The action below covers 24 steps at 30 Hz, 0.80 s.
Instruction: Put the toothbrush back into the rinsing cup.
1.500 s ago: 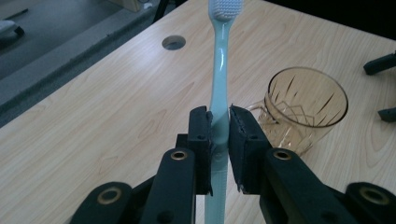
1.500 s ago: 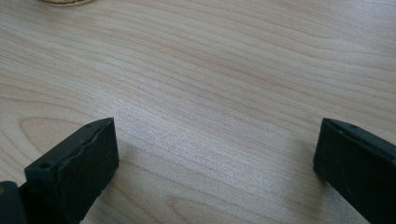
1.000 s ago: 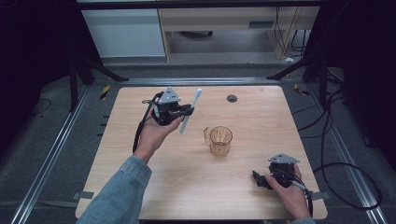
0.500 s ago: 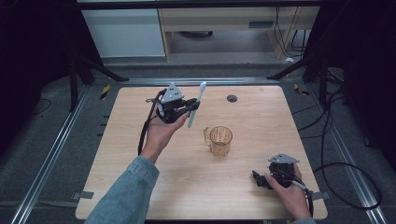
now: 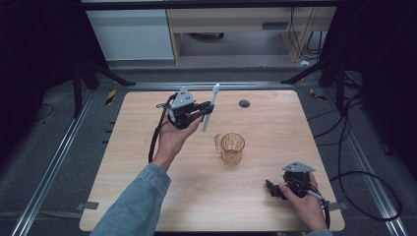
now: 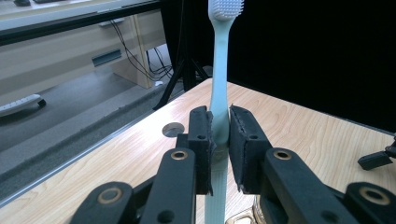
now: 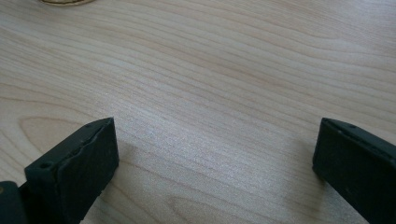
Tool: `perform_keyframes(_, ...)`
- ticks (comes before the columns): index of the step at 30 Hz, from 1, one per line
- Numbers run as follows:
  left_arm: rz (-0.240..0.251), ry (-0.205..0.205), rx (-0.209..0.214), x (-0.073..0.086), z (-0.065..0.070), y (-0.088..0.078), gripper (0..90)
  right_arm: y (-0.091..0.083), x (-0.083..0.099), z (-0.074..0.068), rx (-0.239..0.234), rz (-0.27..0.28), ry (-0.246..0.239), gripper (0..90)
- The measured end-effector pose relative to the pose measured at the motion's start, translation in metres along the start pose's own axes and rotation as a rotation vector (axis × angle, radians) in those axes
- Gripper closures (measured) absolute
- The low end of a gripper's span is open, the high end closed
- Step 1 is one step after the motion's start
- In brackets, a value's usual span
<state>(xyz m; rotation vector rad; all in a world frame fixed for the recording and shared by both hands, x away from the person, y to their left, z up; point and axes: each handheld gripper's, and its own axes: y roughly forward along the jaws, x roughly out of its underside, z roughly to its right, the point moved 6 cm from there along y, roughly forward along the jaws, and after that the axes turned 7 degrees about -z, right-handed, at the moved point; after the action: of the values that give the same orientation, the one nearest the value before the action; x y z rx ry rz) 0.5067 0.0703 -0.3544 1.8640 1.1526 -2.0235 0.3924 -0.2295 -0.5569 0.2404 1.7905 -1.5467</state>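
A pale blue toothbrush (image 5: 210,107) stands nearly upright, bristles up, above the table's far middle. My left gripper (image 5: 205,109) is shut on its handle. In the left gripper view the two black pads clamp the toothbrush (image 6: 219,93) handle below the bristle head. A clear amber mug (image 5: 231,147) stands on the wooden table (image 5: 147,128), below and to the right of the brush. My right gripper (image 5: 272,190) rests low at the near right corner, a hand around it. Its jaws stand wide apart over bare wood, with nothing between the right gripper's (image 7: 212,158) pads.
A small dark round grommet (image 5: 244,103) sits in the tabletop at the far right, also in the left gripper view (image 6: 173,129). Black cables trail from both grippers. A metal frame rail (image 5: 49,162) runs along the table's left side. A pale cabinet (image 5: 133,34) stands beyond the far edge.
My left hand has carried the toothbrush a little to the right, toward the mug, and stood it more upright. The right gripper has stayed where it was.
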Motion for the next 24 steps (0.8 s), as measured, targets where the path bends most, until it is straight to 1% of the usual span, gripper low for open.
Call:
perform_keyframes(1, 0.0, 0.0, 0.0, 0.0, 0.0, 0.0, 78.7, 0.0, 0.0, 0.0, 0.0, 0.0, 0.0, 0.6)
perform_keyframes(3, 0.024, -0.012, 0.007, 0.001, -0.002, 0.0, 78.7, 0.0, 0.0, 0.0, -0.002, 0.0, 0.0, 0.6)
perform_keyframes(9, 0.054, -0.015, 0.023, 0.007, -0.003, 0.001, 78.7, 0.0, 0.0, 0.0, -0.002, 0.0, 0.001, 0.7)
perform_keyframes(10, 0.057, -0.022, 0.028, 0.01, -0.004, 0.001, 78.7, 0.0, 0.0, 0.0, -0.002, 0.0, 0.0, 0.6)
perform_keyframes(14, 0.063, -0.02, 0.038, 0.015, -0.004, 0.002, 78.7, 0.0, 0.0, 0.0, -0.002, 0.0, 0.0, 0.6)
perform_keyframes(17, 0.083, -0.024, 0.06, 0.018, -0.006, 0.0, 78.7, 0.0, 0.0, 0.0, 0.0, 0.0, 0.0, 0.7)
perform_keyframes(24, 0.086, -0.019, 0.062, 0.02, -0.006, 0.0, 78.6, 0.0, 0.0, 0.0, 0.0, 0.0, 0.0, 0.7)
